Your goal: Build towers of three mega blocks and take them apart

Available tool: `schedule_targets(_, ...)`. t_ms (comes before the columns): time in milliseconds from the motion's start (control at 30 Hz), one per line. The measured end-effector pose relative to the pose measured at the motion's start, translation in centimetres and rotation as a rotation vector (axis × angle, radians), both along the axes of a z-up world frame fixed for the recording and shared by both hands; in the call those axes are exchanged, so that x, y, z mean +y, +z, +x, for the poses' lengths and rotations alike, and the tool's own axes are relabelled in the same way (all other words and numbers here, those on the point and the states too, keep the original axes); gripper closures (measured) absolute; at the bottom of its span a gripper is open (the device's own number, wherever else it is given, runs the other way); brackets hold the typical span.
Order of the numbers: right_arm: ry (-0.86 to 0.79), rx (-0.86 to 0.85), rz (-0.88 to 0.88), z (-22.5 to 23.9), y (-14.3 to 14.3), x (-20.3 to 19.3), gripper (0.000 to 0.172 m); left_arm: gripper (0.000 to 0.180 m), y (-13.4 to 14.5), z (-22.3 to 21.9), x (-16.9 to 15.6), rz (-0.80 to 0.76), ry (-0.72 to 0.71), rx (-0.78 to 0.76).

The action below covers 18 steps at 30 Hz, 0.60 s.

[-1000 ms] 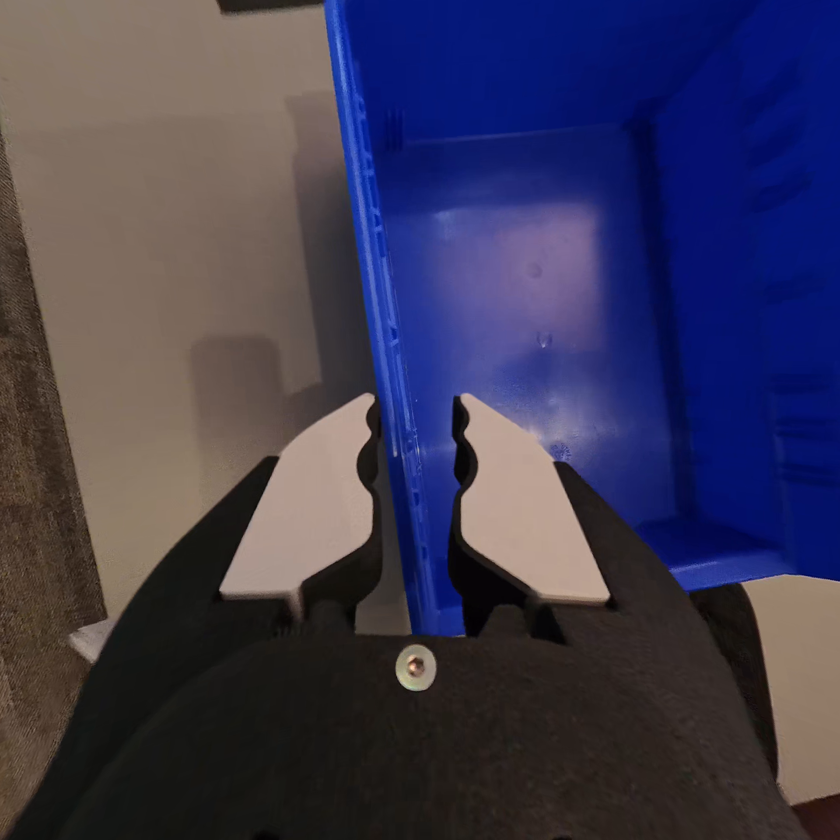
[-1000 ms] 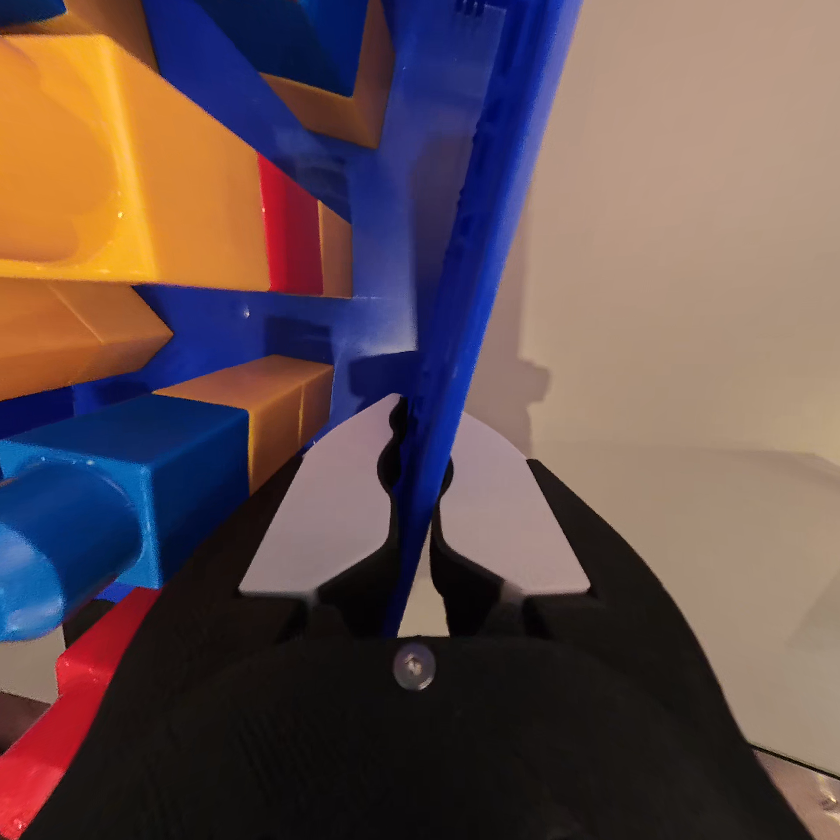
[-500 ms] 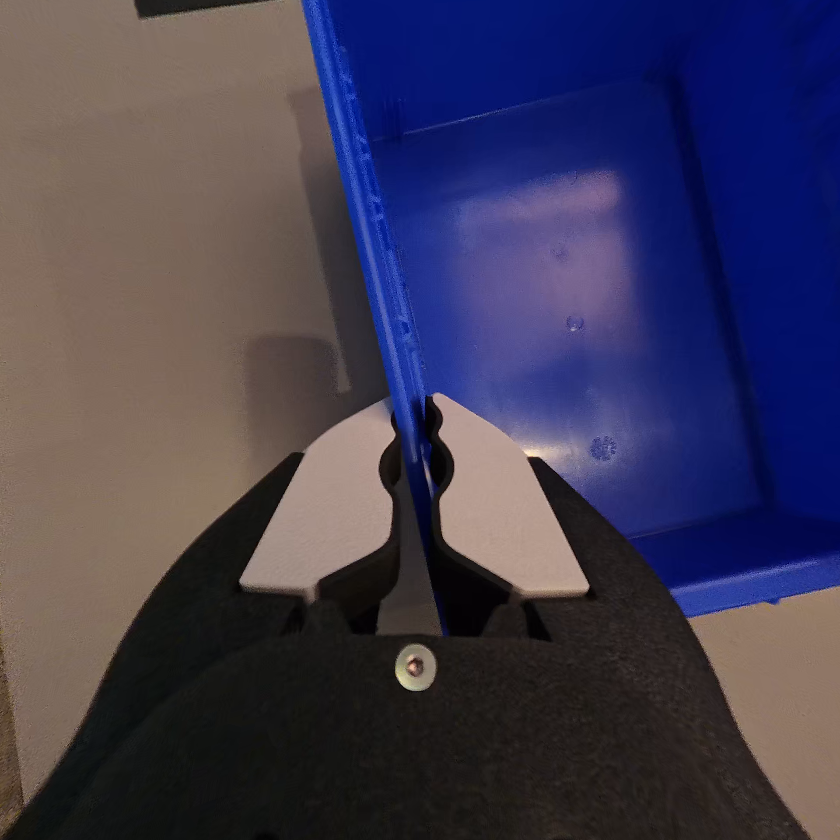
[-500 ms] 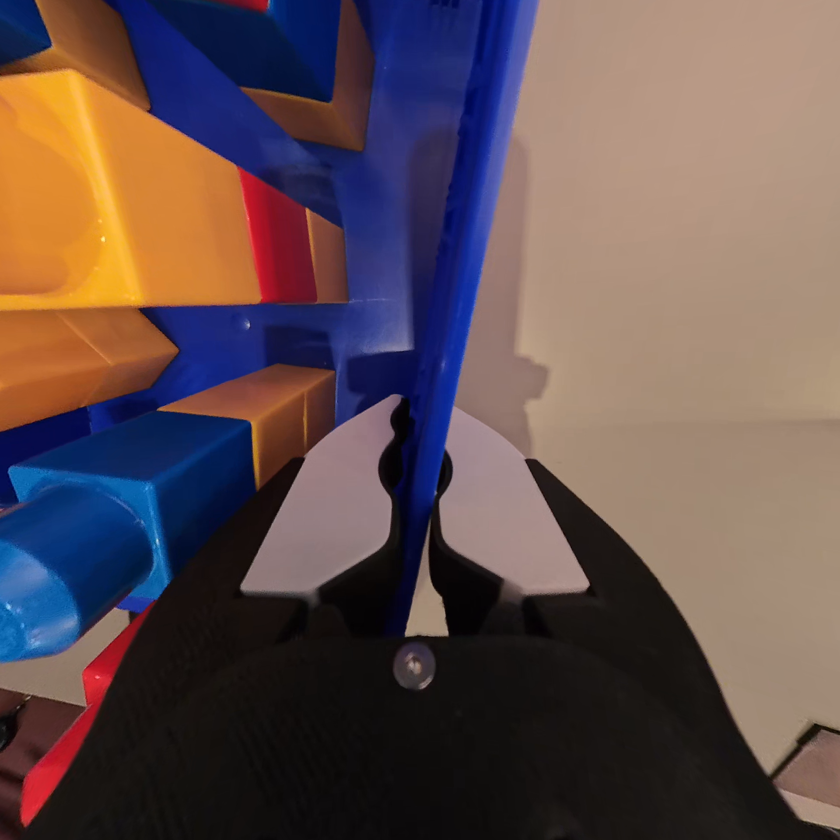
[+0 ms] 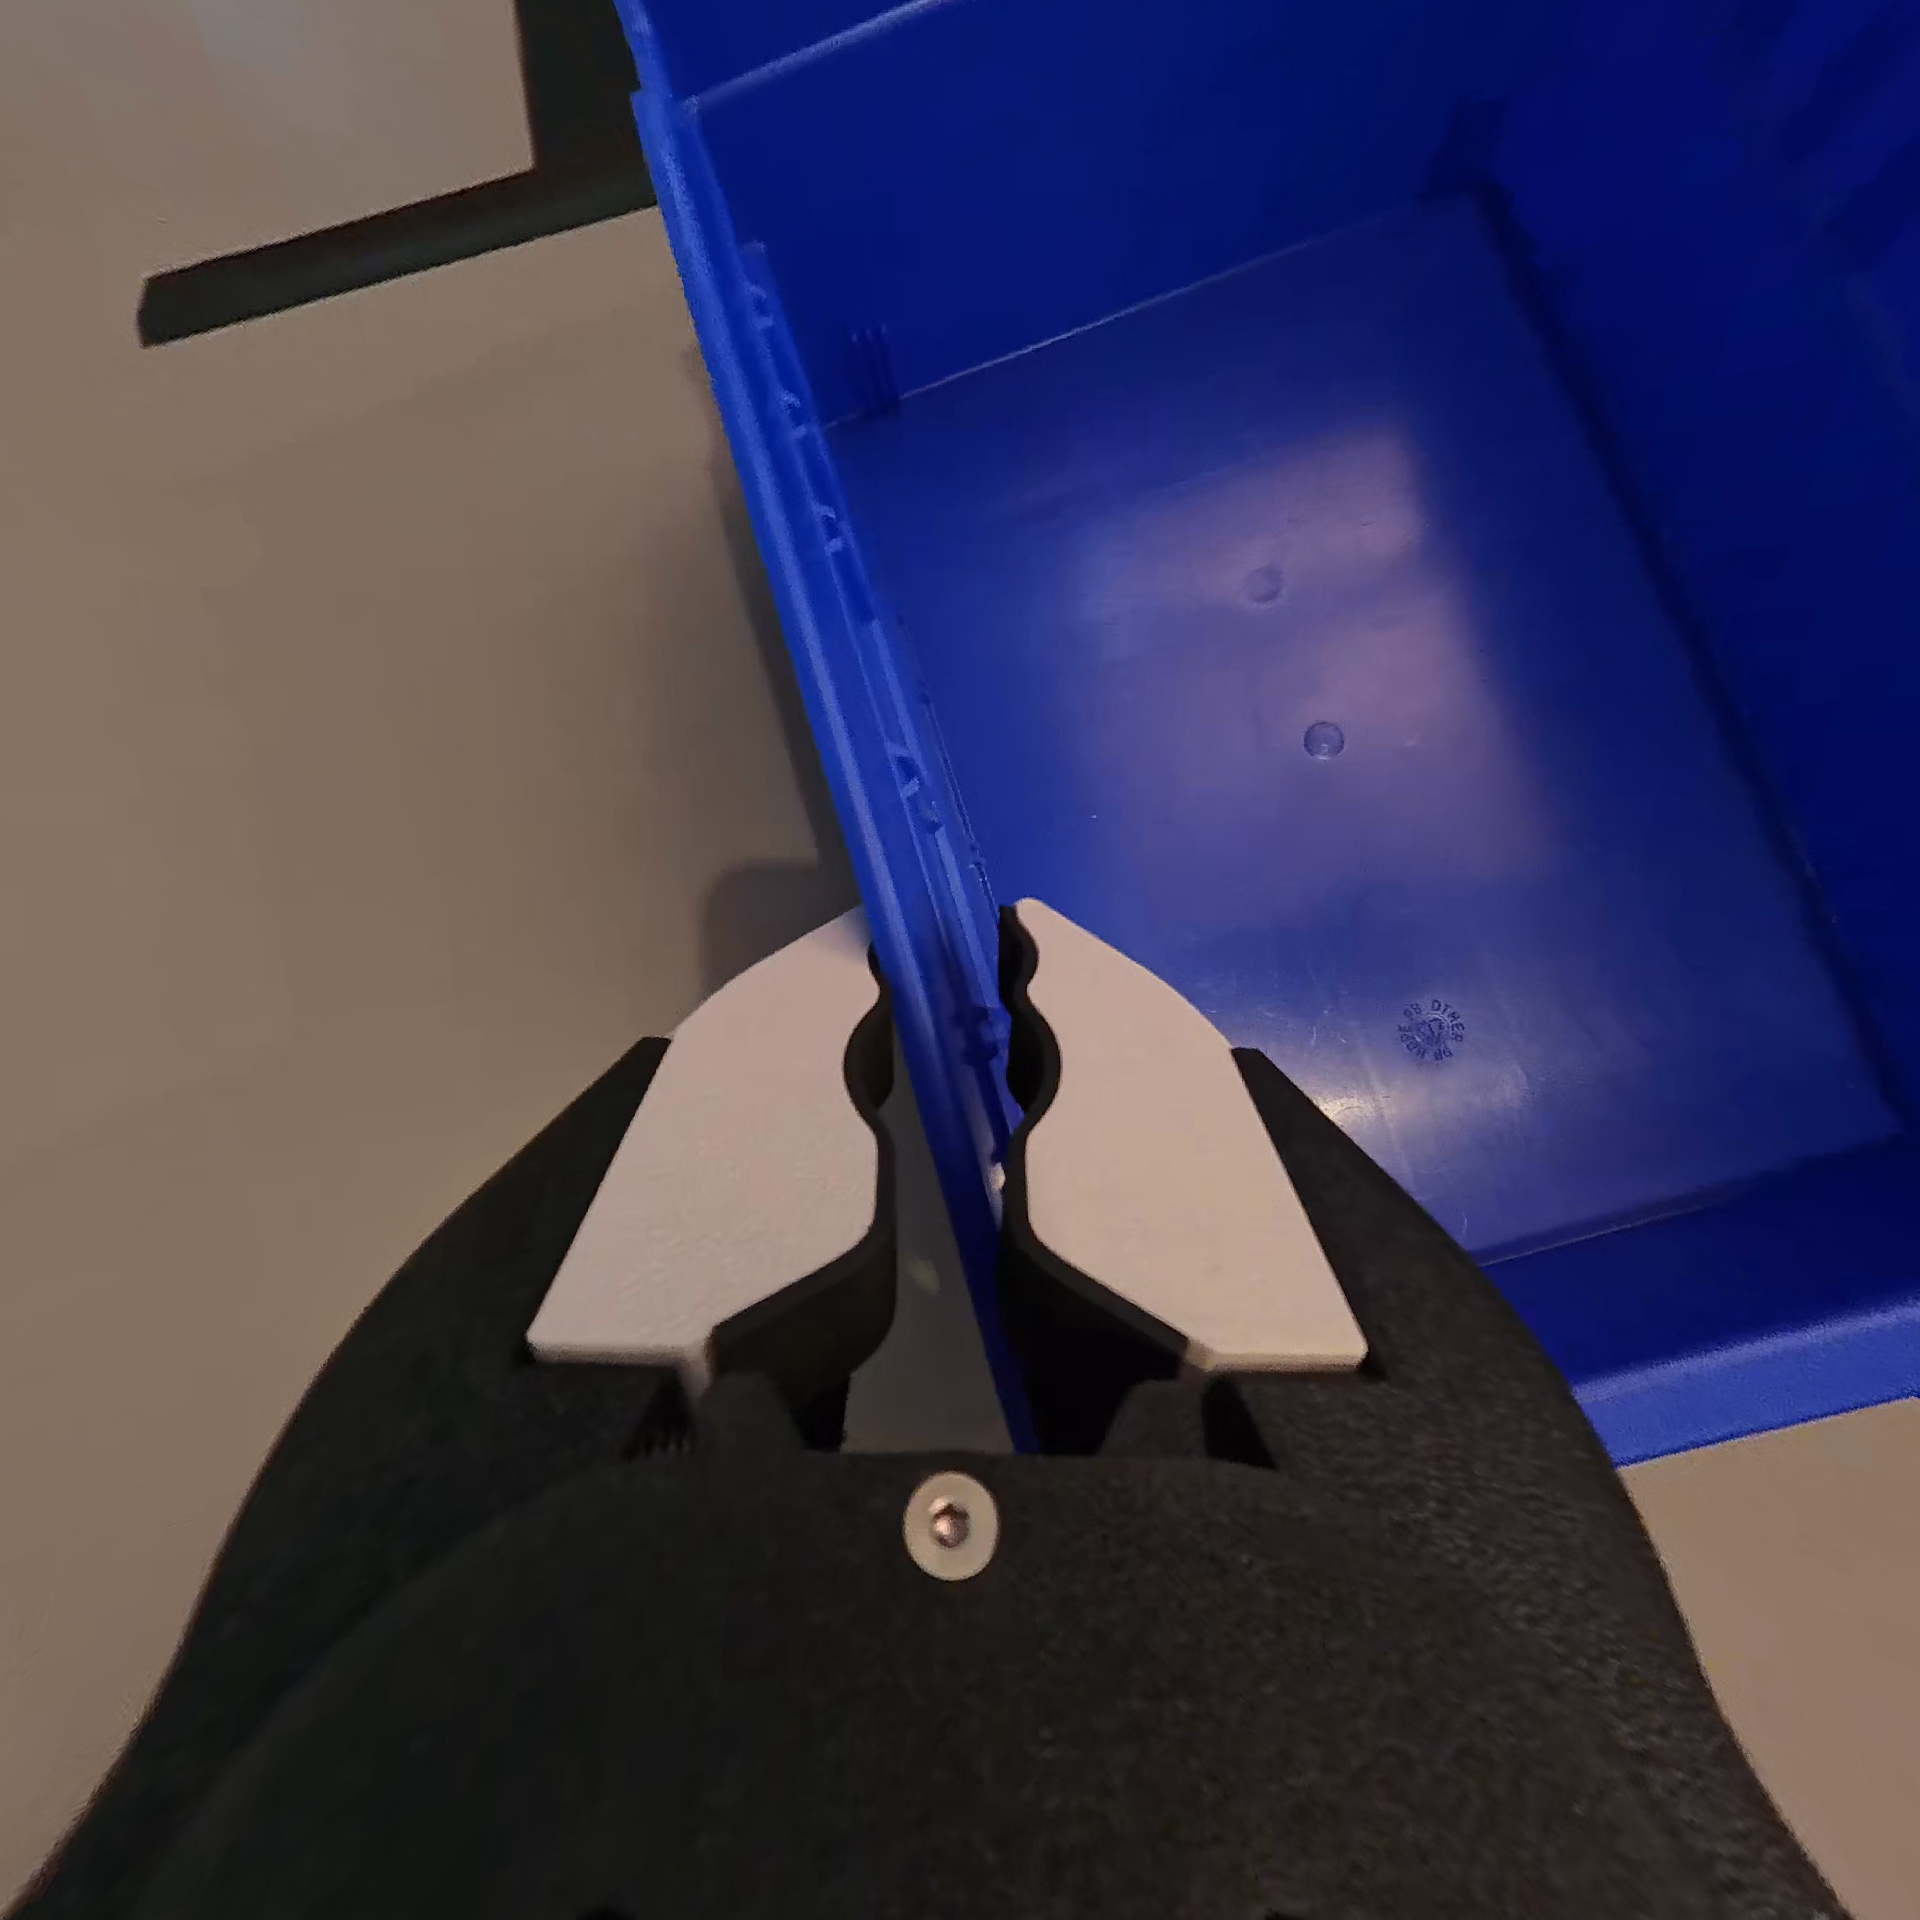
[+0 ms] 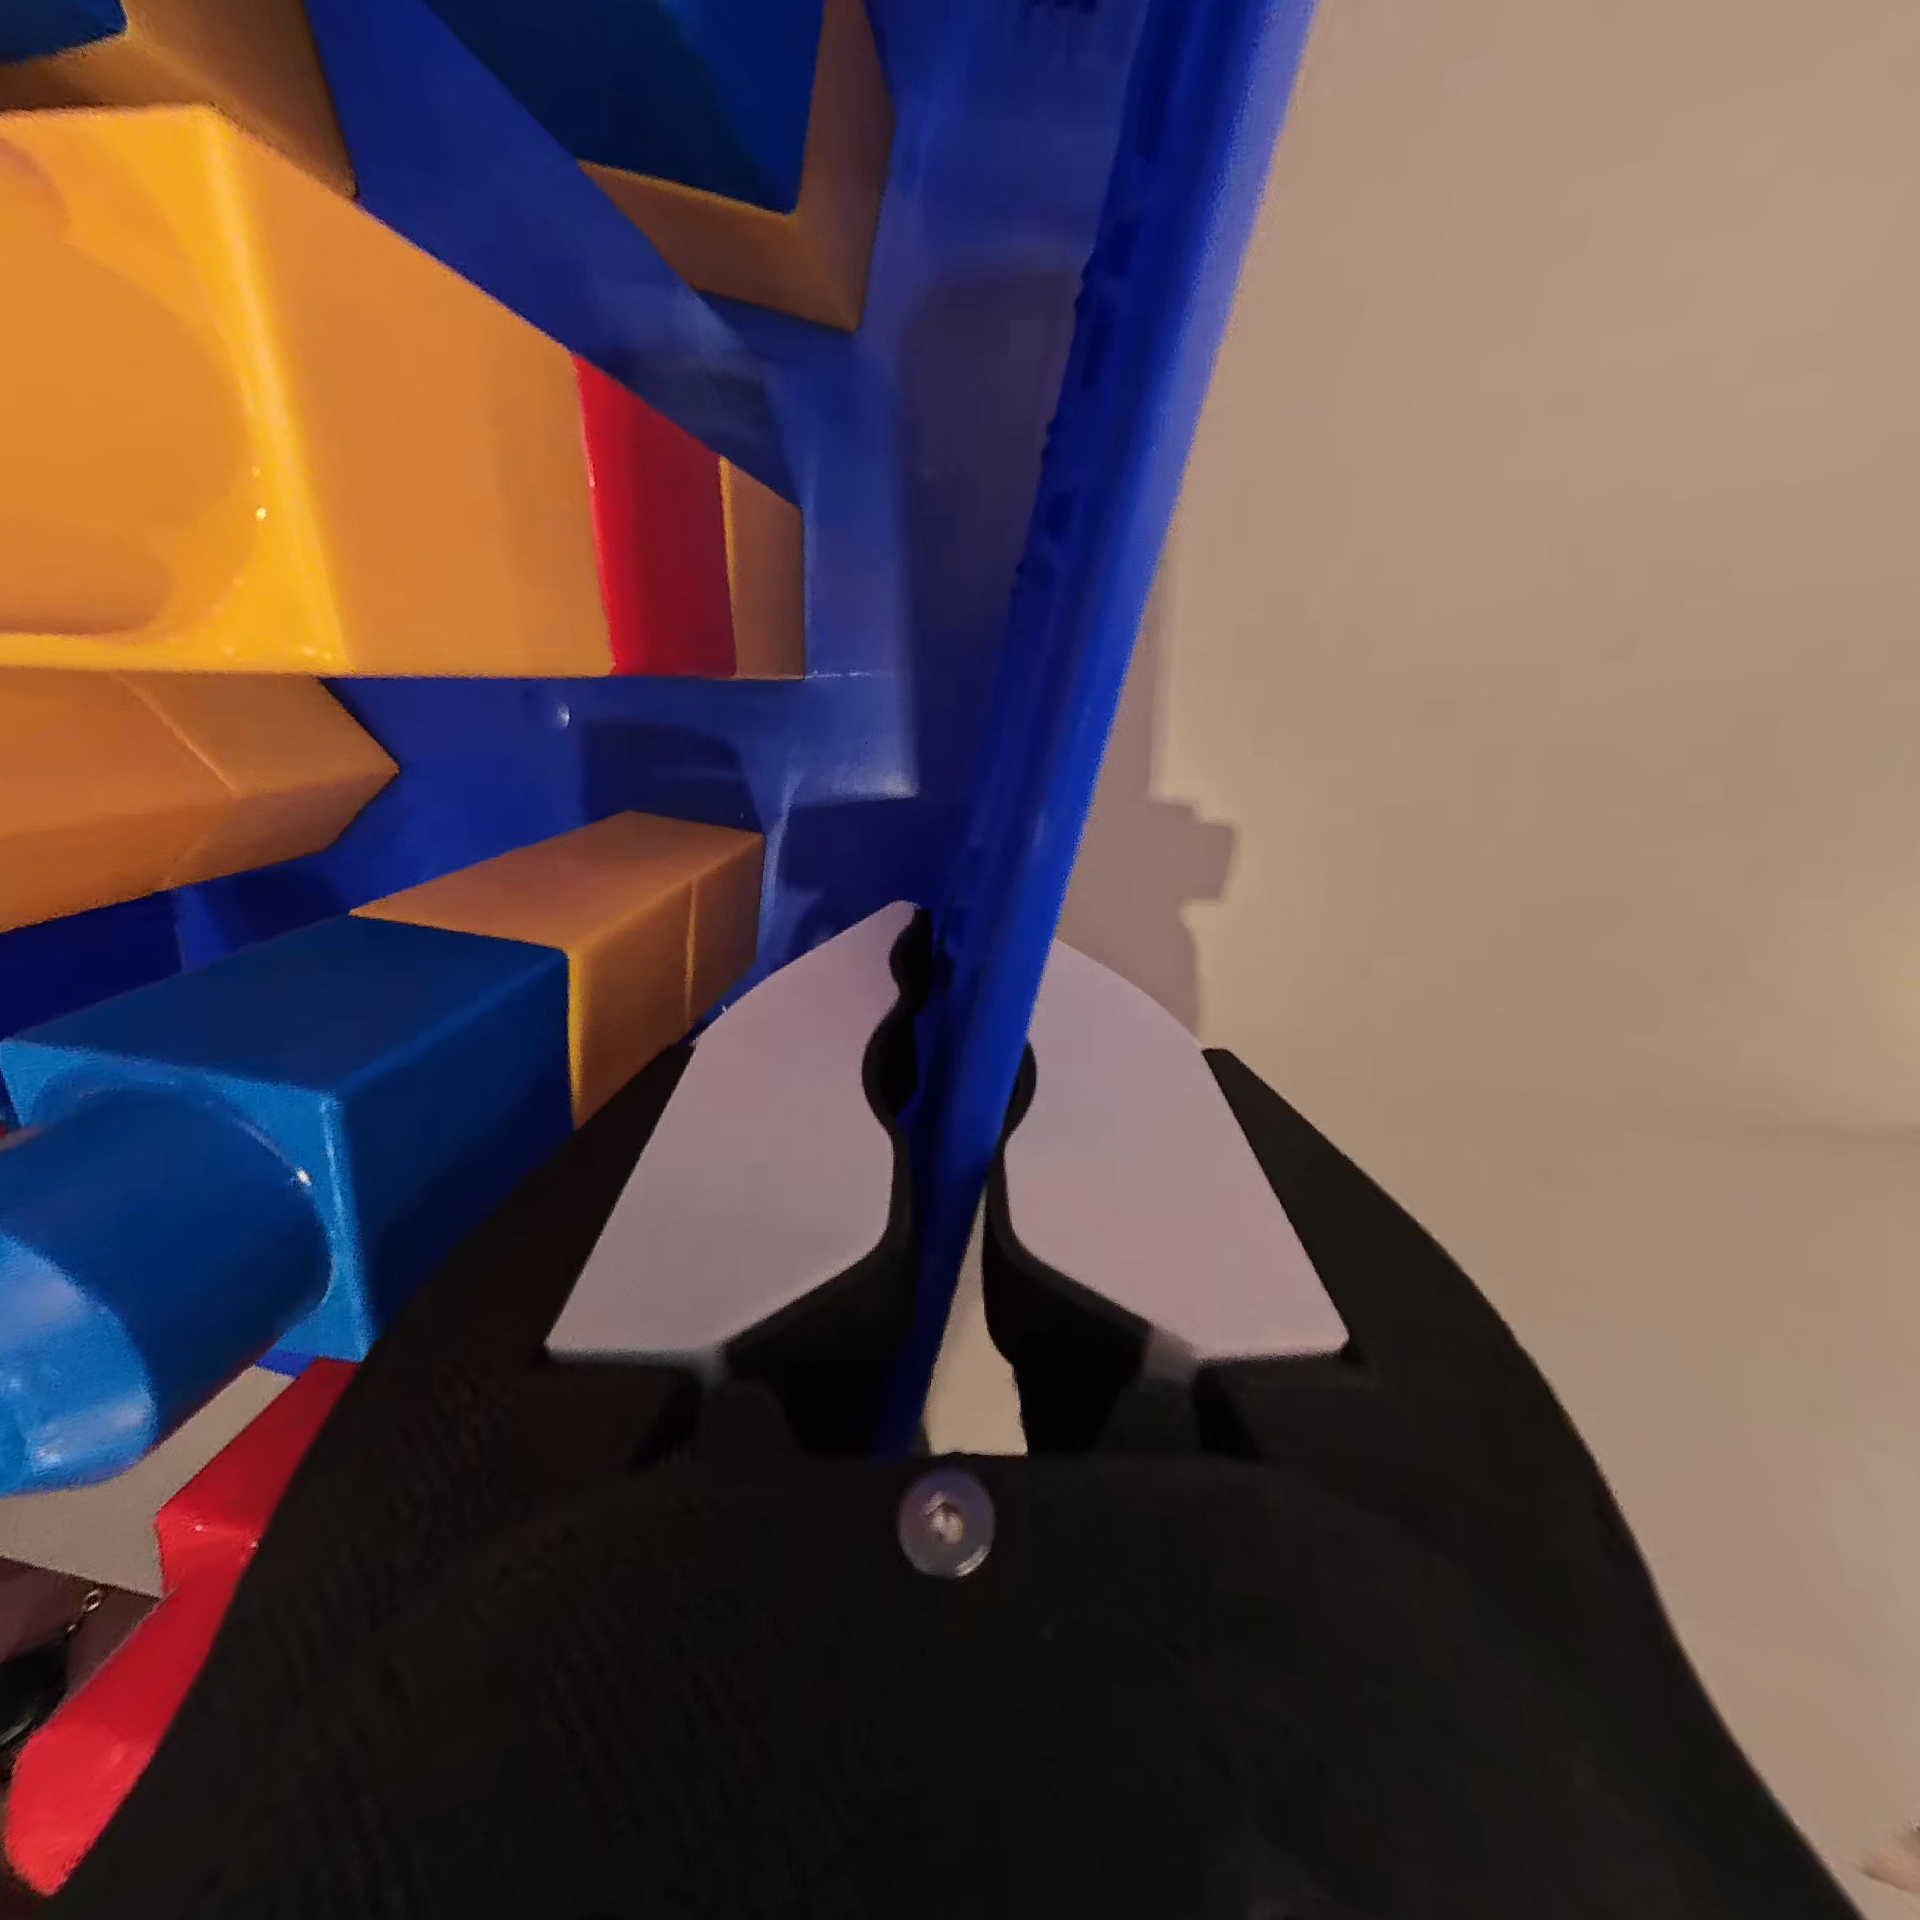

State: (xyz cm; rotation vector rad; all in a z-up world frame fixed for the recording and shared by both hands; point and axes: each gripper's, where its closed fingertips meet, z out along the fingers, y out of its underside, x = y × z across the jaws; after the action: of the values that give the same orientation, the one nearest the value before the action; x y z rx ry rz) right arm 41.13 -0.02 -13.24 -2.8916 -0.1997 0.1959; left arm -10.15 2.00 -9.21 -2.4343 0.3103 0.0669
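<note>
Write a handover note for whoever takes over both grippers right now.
Left gripper: shut on the left wall of the blue bin; the part of the bin it sees is bare.
Right gripper: shut on the bin's right wall.
Blocks: orange, red and blue lie jumbled by the right wall.
Done: no tower visible.
Left: tip the blocks out, stack threes, dismantle.

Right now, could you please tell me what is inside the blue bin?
The right wrist view shows orange blocks, a red block and a blue block in the blue bin; the left shows bare floor. Anything beneath them is covered.
</note>
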Motion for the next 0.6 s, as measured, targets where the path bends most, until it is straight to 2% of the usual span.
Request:
schedule_targets(33,0.008,0.000,0.002,-0.3,0.0,0.2,0.163,0.163,0.0,0.6,0.0,0.002,-0.011,-0.003)
schedule_targets(367,0.062,0.091,-0.003,-3.1,-0.5,1.8,0.156,0.163,-0.1,5.0,0.7,0.020,-0.109,0.000)
schedule_targets(600,0.123,0.043,-0.012,-3.0,-0.6,1.9,0.159,0.164,-0.1,7.3,1.2,0.040,-0.159,-0.025)
